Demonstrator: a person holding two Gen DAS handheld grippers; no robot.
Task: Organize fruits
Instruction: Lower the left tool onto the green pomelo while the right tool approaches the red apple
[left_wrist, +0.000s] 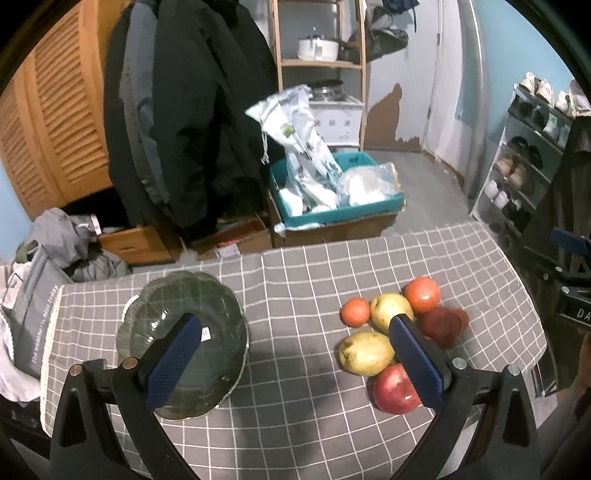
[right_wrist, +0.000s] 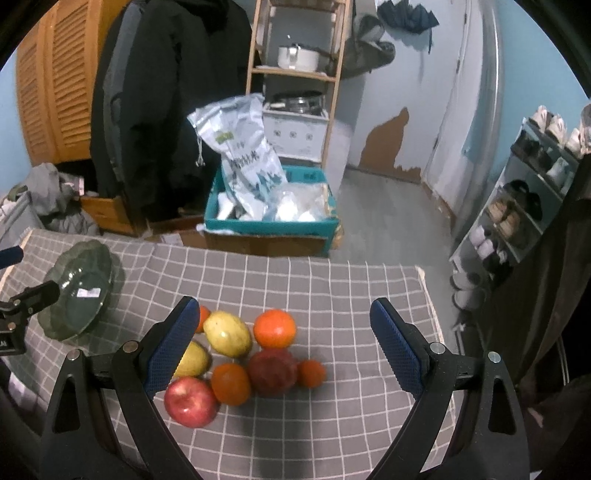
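A grey cloth with a white grid (left_wrist: 306, 280) covered the bench, and on its left part stood a dark green glass plate (left_wrist: 177, 295) with a small white sticker at its middle, the print too small to read. The fruit lay in a close cluster on the right part: a red apple (right_wrist: 190, 401) nearest, two yellow-green pears (right_wrist: 227, 332) beside it, oranges (right_wrist: 275, 328) and a dark red fruit (right_wrist: 272, 371) touching one another. The left hand-held gripper (left_wrist: 295, 323) hung above the cloth between plate and fruit, its blue-padded fingers spread wide and holding nothing. The right hand-held gripper (right_wrist: 284, 306) hovered over the cluster, likewise spread and empty. Beyond the bench the room held dark coats (left_wrist: 192, 110) before a louvred wooden door (left_wrist: 55, 122), a wooden shelf with a white pot (right_wrist: 297, 57), a teal box (right_wrist: 269, 223) with printed bags, and a shoe rack (right_wrist: 517, 210) at the right. A grey bag (left_wrist: 33, 325) at the far left bore pale lettering, not clearly legible.
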